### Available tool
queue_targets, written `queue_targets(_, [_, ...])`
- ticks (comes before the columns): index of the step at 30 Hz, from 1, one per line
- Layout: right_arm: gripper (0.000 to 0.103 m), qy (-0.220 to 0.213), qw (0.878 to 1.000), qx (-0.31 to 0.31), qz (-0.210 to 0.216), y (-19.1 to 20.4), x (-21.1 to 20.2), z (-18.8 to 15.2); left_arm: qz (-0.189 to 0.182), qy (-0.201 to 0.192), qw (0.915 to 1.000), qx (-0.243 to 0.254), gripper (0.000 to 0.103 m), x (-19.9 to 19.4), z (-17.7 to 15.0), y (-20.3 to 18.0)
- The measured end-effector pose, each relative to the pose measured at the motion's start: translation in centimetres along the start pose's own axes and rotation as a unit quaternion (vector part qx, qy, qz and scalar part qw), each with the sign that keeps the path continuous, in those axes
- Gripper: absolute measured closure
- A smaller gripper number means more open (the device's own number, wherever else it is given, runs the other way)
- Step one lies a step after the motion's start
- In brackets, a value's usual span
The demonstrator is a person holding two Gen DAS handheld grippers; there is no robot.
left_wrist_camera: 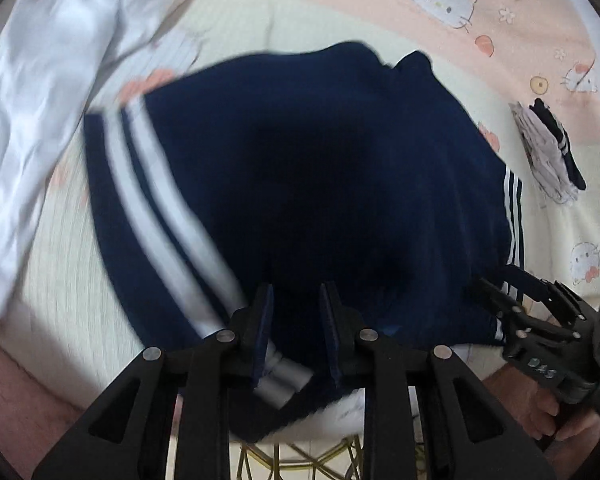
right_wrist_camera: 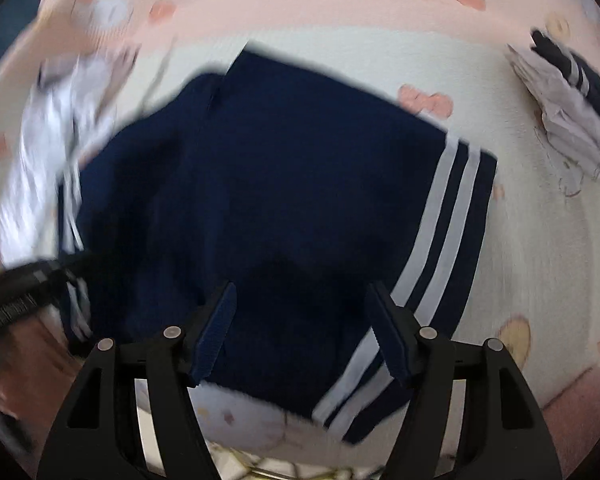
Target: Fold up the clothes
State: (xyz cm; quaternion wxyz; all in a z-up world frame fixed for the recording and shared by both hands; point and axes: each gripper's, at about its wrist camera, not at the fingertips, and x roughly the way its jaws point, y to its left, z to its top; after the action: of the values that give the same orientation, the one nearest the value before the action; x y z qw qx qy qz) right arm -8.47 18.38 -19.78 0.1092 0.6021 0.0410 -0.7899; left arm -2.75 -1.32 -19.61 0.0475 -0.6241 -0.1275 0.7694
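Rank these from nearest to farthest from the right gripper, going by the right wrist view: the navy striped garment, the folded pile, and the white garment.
1. Navy striped garment: directly under the right gripper, between its fingers.
2. Folded pile at upper right and white garment at far left: both well beyond it, too close to call.

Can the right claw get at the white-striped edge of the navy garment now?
Probably yes: the right claw hangs open directly over the navy garment's white-striped edge, with nothing lying between them.
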Motion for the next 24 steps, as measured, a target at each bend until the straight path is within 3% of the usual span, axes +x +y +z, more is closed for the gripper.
queue_targets(8, [0.035,-0.005,0.998,-0.012,-0.066,-1.2,-0.7,-2.9,0.014,-0.013,0.9978,0.063,0.076,-0.8,-1.7,-1.7])
queue_targets(11, [0.034,-0.021,0.997,-0.029,-0.066,-1.5,-2.2,-4.4,0.009,-0.026,0.9949,0.097,0.055,-1.4,-2.8,-2.5])
queue_targets(14, [0.034,-0.019,0.997,-0.054,-0.057,-1.1,-2.4,-4.8,0.039,-0.031,0.99,0.132,0.054,-0.9,-3.3,-3.7])
queue_targets(17, [0.034,-0.031,0.992,-0.084,-0.086,0.2,-2.1,-4.4,0.076,-0.03,0.9847,0.154,0.054,1.3,-3.3,-5.9])
queue_targets(19, [0.034,-0.026,0.991,-0.094,-0.094,0.6,-1.3,-4.1,0.089,-0.028,0.9824,0.162,0.057,2.1,-3.3,-6.1])
queue_targets(21, [0.035,-0.021,0.993,-0.083,-0.083,0.2,-0.8,-3.9,0.097,-0.035,0.9816,0.161,0.071,2.2,-3.3,-6.1])
queue_targets(23, [0.056,-0.02,0.997,-0.061,-0.052,-0.6,-1.1,-3.7,0.081,-0.042,0.985,0.147,0.081,1.8,-3.0,-5.7])
queue_targets(24, [0.058,-0.021,0.997,-0.055,-0.046,-0.9,-1.2,-3.6,0.073,-0.047,0.9863,0.14,0.088,1.5,-2.9,-5.5])
